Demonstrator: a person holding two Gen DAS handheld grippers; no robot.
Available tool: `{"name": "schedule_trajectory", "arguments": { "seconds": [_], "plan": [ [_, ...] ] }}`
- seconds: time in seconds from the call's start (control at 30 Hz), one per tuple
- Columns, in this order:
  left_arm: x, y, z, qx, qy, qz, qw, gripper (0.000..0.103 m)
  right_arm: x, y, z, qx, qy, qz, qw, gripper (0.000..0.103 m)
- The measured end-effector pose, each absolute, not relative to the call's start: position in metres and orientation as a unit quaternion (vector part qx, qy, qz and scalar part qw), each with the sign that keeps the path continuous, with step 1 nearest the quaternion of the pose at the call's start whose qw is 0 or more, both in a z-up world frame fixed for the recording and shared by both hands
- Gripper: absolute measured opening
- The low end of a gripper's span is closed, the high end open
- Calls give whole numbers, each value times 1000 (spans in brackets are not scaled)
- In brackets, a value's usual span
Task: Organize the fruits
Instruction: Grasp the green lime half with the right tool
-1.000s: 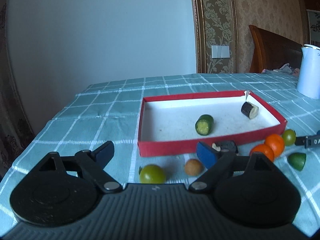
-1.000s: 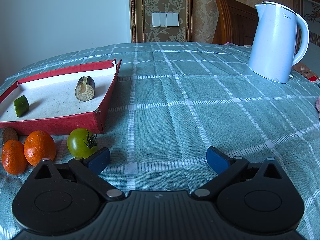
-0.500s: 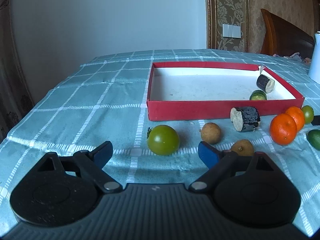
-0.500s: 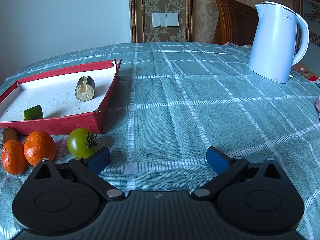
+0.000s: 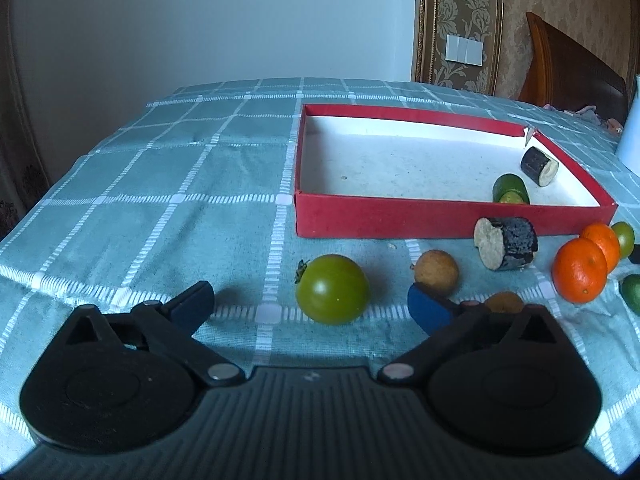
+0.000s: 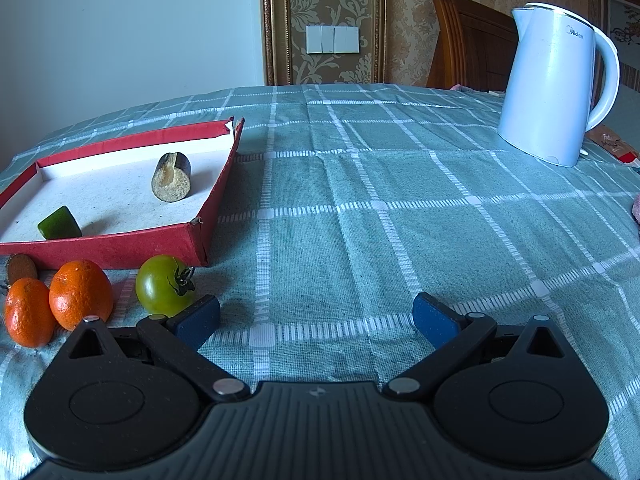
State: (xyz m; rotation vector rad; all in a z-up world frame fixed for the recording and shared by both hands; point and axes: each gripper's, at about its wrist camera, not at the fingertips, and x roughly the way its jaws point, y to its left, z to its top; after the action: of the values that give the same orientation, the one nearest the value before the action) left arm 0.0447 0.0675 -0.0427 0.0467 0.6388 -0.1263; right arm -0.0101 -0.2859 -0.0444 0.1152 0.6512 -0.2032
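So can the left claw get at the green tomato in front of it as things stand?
Probably yes: the left claw is open, and the green tomato sits on bare cloth just ahead between its fingers, nothing crowding it.

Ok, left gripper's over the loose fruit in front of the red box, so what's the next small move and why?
Probably ease the left gripper forward and down around the green tomato. Its jaws have just been opening and stand wide and empty, and the tomato sits on the cloth just ahead between them, still outside the red box.
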Motion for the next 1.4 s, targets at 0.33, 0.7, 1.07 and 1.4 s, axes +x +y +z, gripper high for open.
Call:
{"name": "schedule_trajectory", "arguments": {
  "seconds": [0.33, 0.7, 1.07, 1.4],
  "plan": [
    [45, 67, -43, 25, 314, -62, 947, 103, -58, -292, -39, 90, 282, -25, 955, 103],
    [45, 67, -43, 25, 314, -62, 947, 103, -70, -243, -33, 14, 270, 59, 961, 97],
    [45, 67, -43, 25, 314, -62, 947, 103, -50, -222, -38, -7, 295, 91, 951, 63],
    [45, 67, -43, 25, 314, -62, 947, 103, -48, -203, -41, -56, 295, 84, 950, 36]
  ]
}}
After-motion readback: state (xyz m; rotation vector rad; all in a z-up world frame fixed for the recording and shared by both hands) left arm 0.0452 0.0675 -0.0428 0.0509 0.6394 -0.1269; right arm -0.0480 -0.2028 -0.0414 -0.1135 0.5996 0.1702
